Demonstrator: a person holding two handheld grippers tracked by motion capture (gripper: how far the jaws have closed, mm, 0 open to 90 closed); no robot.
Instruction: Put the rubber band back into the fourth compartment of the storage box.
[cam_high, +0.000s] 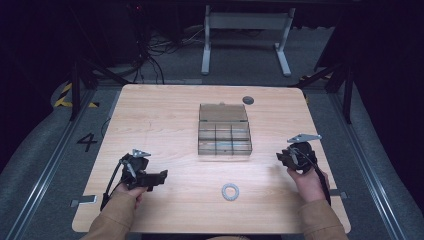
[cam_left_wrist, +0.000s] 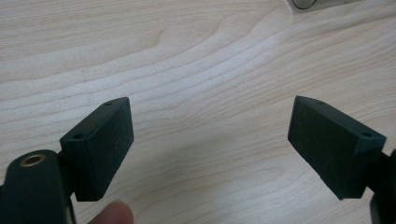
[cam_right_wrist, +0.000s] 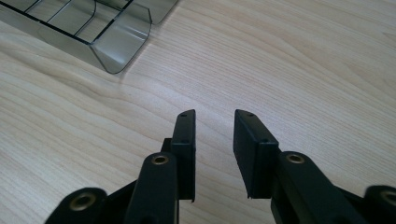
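Black numeral "4" painted on the grey floor left of the table, no other legible text

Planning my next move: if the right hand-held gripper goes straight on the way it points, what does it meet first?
Probably bare table; the right hand-held gripper aims past the clear compartment box's corner, though depth is unclear.

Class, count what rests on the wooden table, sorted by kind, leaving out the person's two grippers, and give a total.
Clear smoky plastic compartment box with its lid open: 1
Pale grey flat ring: 1
Dark grey round disc: 1
Total: 3
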